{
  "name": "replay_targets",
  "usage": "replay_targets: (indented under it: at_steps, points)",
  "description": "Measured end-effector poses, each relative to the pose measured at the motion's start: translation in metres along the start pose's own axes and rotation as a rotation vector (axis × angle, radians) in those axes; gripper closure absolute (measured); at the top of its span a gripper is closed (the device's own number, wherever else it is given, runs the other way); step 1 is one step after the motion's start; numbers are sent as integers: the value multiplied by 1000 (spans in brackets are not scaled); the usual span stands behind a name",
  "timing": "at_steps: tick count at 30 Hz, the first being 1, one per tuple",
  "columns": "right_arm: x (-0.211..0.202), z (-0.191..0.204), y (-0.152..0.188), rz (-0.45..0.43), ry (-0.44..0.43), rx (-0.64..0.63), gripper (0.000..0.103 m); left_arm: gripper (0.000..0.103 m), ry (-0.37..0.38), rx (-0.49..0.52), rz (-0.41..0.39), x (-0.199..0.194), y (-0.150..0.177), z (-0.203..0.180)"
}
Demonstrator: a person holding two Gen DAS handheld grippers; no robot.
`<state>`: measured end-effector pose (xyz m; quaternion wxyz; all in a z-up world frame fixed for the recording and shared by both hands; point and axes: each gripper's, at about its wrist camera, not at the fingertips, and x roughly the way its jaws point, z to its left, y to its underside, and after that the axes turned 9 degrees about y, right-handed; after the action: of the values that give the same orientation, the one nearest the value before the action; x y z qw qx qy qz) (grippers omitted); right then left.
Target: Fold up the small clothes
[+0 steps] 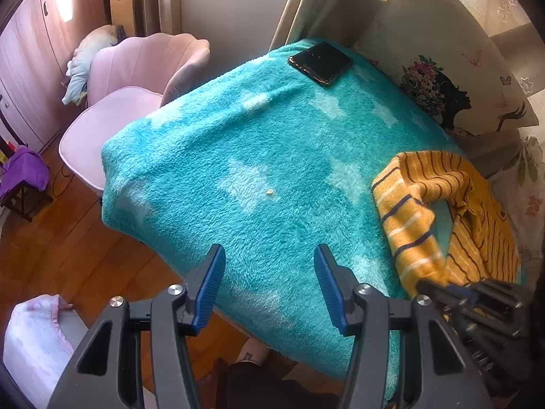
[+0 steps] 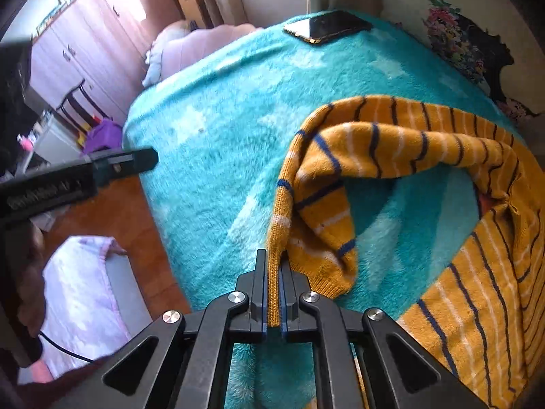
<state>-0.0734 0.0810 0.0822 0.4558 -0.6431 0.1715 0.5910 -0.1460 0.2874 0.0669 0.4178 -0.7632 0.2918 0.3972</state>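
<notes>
Our right gripper (image 2: 274,286) is clamped on the ribbed edge of the mustard striped sweater (image 2: 391,156), the knit pinched flat between the two dark jaws, so that we can draw that edge out and lay the garment straight for a fold. From the pinch the cloth runs up and arches over in a loose loop, with the rest heaped toward the right side of the teal fleece blanket (image 2: 211,143) that covers the work surface. Our left gripper (image 1: 269,286) hangs over bare blanket with its blue-padded jaws parted and nothing between them, well apart from the sweater (we judge it is waiting to take a second edge). The left wrist view shows what the right cannot: the wide free stretch of blanket where the fold could be laid, the pink chair (image 1: 136,78) beside it, and the right gripper seen from the side at the sweater's near end. The right wrist view alone shows the pinch itself and the patch of blanket under the loop. A black phone (image 1: 320,63) lies at the far edge, clear of the work.
</notes>
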Motion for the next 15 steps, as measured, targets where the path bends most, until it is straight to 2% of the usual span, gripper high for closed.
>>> replay_targets:
  at_steps: [2,5,8,9,11,12,15]
  points:
    - [-30,-26,-9,-52,-34,74,98,50,2,19,-11,-4,-3,-8]
    - [-86,-86,-14,-150,-57,202,98,50,7,46,-38,-11,-5,-26]
    - [-138,-164,5,-233,-60,359,98,50,13,71,-63,-18,-4,-50]
    - [-155,-203,19,-259,-39,430,98,49,19,79,-67,-19,-3,-59]
    - [-170,-252,43,-269,19,520,98,48,30,101,-69,-19,1,-79]
    - [-175,-287,64,-255,68,583,98,48,32,117,-66,-18,3,-89]
    - [-172,-353,108,-199,212,681,98,47,38,167,-51,-11,12,-122]
